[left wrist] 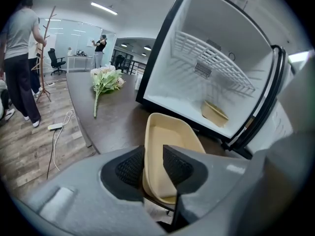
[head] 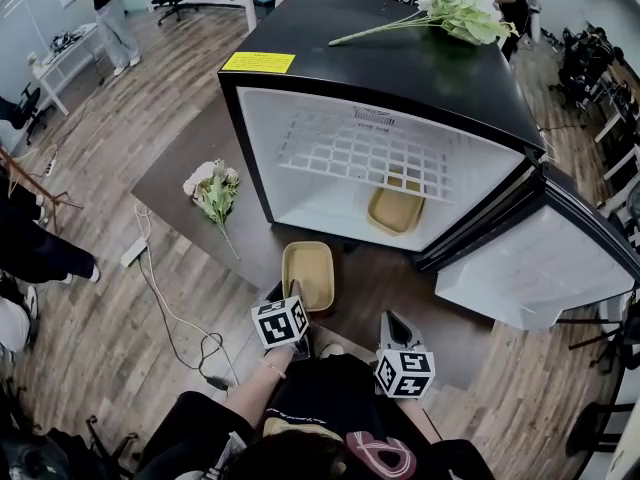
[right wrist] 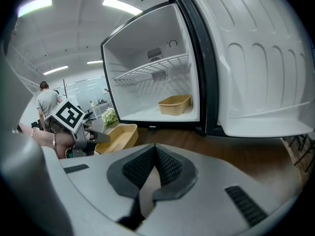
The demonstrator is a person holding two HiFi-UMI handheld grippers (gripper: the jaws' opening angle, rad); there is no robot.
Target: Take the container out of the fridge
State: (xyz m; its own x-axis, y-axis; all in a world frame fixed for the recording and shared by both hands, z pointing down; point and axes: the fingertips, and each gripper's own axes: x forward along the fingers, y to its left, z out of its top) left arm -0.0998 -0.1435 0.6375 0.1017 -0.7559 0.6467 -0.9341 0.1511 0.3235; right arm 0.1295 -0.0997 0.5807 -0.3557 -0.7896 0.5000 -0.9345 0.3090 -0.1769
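A tan container (head: pixel 308 273) sits on the dark table just in front of the open fridge (head: pixel 380 68). My left gripper (head: pixel 294 290) is at its near end, and in the left gripper view the container's (left wrist: pixel 172 141) near rim stands between the open jaws of that gripper (left wrist: pixel 153 156) without being pressed. A second tan container (head: pixel 396 209) lies on the fridge floor at the right, under the wire shelf (head: pixel 365 153). My right gripper (head: pixel 391 320) hovers low at the right, shut and empty (right wrist: pixel 155 151), facing the fridge.
The fridge door (head: pixel 545 268) hangs open to the right. Artificial flowers lie on the fridge top (head: pixel 455 8) and on the table's left part (head: pixel 215 196). A cable (head: pixel 170 313) and power strip lie on the wood floor at left. People stand at the far left.
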